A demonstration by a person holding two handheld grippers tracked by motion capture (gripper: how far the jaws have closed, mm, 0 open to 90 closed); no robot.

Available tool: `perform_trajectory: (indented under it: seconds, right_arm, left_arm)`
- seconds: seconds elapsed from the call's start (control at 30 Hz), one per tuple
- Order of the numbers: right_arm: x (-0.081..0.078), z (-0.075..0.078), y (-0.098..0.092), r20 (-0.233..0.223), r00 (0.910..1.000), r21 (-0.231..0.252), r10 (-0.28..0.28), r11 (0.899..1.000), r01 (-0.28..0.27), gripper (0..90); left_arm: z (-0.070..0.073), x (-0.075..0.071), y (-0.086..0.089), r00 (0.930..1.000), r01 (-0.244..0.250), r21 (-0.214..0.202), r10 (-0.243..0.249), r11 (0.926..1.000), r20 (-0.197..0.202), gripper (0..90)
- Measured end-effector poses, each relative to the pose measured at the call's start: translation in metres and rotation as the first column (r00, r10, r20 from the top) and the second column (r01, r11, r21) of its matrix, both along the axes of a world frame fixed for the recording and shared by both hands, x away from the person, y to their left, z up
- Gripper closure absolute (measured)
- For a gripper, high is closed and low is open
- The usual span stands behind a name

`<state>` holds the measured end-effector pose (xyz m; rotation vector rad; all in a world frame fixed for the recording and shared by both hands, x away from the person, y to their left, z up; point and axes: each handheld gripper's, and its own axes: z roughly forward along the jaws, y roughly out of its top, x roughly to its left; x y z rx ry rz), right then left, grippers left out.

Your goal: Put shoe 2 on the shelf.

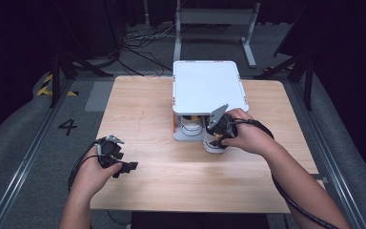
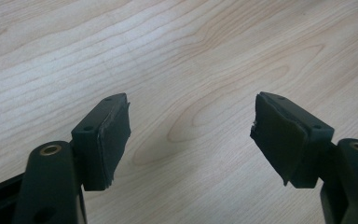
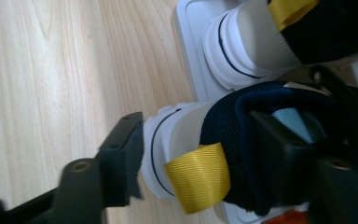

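A navy shoe (image 1: 213, 144) with a white sole stands on the wooden table (image 1: 162, 162) just in front of a white shelf unit (image 1: 207, 86). My right gripper (image 1: 218, 135) straddles the shoe's heel. In the right gripper view one jaw lies beside the white heel of the shoe (image 3: 223, 126) and the other sits inside its opening. The pads of the right gripper (image 3: 198, 135) do not press, so it is open. A yellow pull tab (image 3: 198, 179) hangs at the heel. A second matching shoe (image 1: 192, 126) (image 3: 256, 42) sits under the shelf. My left gripper (image 1: 128, 167) (image 2: 191, 126) rests open over bare wood.
The white shelf unit stands at the table's far middle, with its flat top bare. Dark floor, cables and stand legs surround the table. Cables trail from both grippers along the person's forearms.
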<state>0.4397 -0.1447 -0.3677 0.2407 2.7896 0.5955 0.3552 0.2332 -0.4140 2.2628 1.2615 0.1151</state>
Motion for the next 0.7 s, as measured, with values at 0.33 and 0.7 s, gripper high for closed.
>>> perform_trajectory:
  seconds: [0.33, 0.7]
  right_arm:
    - [-0.041, 0.029, -0.037, 0.026, 0.9740, 0.213, -0.225, 0.953, 0.215, 32.4]
    - [-0.069, 0.004, -0.062, -0.112, 0.8946, 0.241, -0.433, 0.861, 0.447, 64.3]
  left_arm:
    - [0.000, 0.006, -0.008, 0.9996, 0.027, -0.003, -0.027, 0.9996, -0.003, 28.1]
    - [-0.003, 0.008, -0.019, 0.9985, 0.053, 0.011, -0.053, 0.9985, -0.013, 28.2]
